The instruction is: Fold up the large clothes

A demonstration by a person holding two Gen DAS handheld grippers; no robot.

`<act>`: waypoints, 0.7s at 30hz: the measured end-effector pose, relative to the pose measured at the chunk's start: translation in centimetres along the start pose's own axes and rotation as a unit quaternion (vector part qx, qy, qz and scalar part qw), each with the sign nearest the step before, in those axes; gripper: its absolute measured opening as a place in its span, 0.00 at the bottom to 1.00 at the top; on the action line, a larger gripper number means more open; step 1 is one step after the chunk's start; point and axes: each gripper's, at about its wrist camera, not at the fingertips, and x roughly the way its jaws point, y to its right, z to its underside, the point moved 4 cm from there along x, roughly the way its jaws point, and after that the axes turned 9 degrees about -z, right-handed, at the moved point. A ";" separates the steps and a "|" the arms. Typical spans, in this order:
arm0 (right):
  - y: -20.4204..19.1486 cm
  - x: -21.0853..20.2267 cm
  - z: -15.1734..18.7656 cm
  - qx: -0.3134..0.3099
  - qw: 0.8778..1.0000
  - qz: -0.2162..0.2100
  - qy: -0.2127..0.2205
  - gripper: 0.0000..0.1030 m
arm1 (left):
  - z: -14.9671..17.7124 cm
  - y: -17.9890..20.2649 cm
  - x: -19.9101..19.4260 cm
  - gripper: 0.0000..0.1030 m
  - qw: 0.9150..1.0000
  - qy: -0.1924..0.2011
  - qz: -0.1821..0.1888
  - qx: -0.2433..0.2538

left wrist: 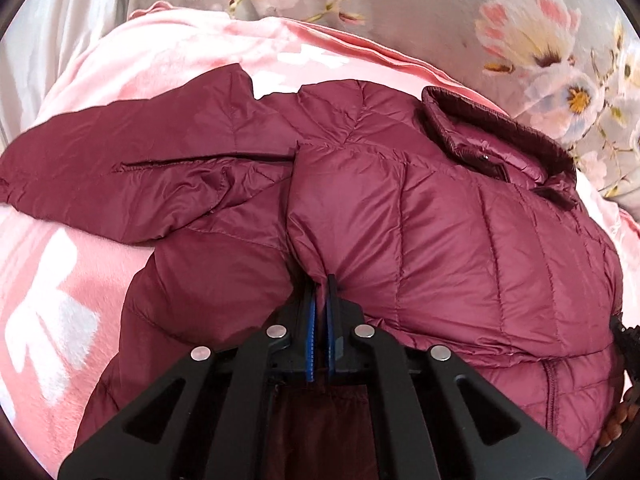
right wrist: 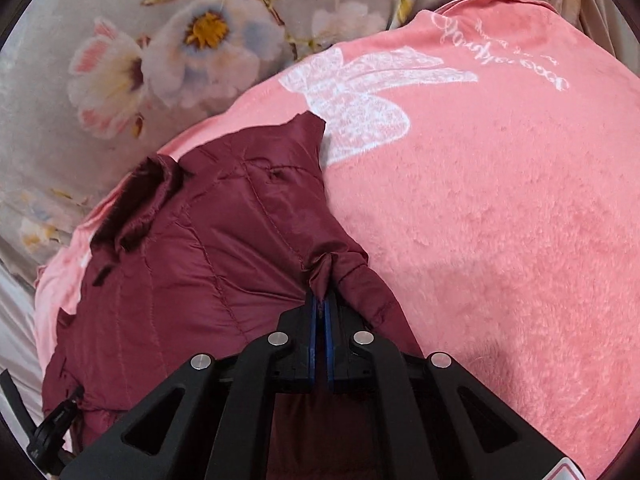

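Observation:
A maroon quilted puffer jacket (left wrist: 460,220) lies on a pink blanket (left wrist: 48,280), its collar (left wrist: 492,136) at the upper right and one sleeve (left wrist: 140,176) stretched to the left. My left gripper (left wrist: 321,280) is shut on a pinched fold of the jacket's body. In the right wrist view the same jacket (right wrist: 192,264) fills the lower left, collar (right wrist: 148,188) at left. My right gripper (right wrist: 320,300) is shut on a bunched edge of the jacket fabric.
The pink blanket (right wrist: 500,240) has a white bow print (right wrist: 360,92) and script lettering. A grey bedspread with large flowers (right wrist: 168,56) lies beyond it. The other gripper's dark body (right wrist: 52,428) shows at the lower left edge.

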 end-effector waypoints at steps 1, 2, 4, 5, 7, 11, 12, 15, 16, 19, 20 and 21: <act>0.0 0.0 0.1 -0.004 1.000 0.005 -0.002 0.01 | 0.0 0.0 0.0 0.04 1.000 0.002 -0.003 0.002; 0.0 0.1 0.1 -0.007 1.000 0.009 -0.003 0.01 | 0.0 0.1 0.0 0.04 1.000 0.002 -0.005 0.003; -0.1 -0.2 0.1 -0.009 1.000 0.015 0.000 0.01 | 0.1 0.2 -0.1 0.05 1.000 0.004 -0.009 0.006; -0.2 -0.7 0.1 -0.010 1.000 0.024 0.007 0.03 | 0.0 0.2 0.0 0.05 1.000 0.005 -0.009 0.005; -0.4 -2.9 0.3 -0.019 0.998 0.045 0.037 0.12 | 0.0 -0.4 -0.7 0.07 1.000 0.010 -0.012 -0.002; -3.1 -8.1 1.4 -0.062 0.992 0.038 0.107 0.14 | 0.1 -3.2 -5.2 0.24 0.997 0.057 -0.027 -0.036; -4.4 -8.6 1.8 -0.077 0.991 0.022 0.108 0.14 | -0.2 -3.5 -6.3 0.24 0.996 0.070 -0.027 -0.042; -8.3 -7.3 2.9 -0.120 0.990 -0.016 0.076 0.10 | -1.3 -2.1 -8.7 0.24 0.995 0.091 -0.009 -0.033; -9.5 -6.4 3.4 -0.136 0.988 -0.023 0.065 0.10 | -1.6 -0.9 -9.0 0.24 0.995 0.093 0.004 -0.020; -13.1 -3.3 5.4 -0.192 0.981 -0.025 0.031 0.08 | -1.3 2.6 -8.0 0.24 0.996 0.084 0.008 0.020; -13.7 -2.2 5.9 -0.199 0.980 -0.026 0.016 0.08 | -1.1 3.4 -7.2 0.24 0.997 0.076 0.006 0.028; -14.0 -1.6 6.3 -0.203 0.979 -0.024 0.005 0.07 | -0.8 4.3 -6.2 0.24 0.997 0.063 0.006 0.037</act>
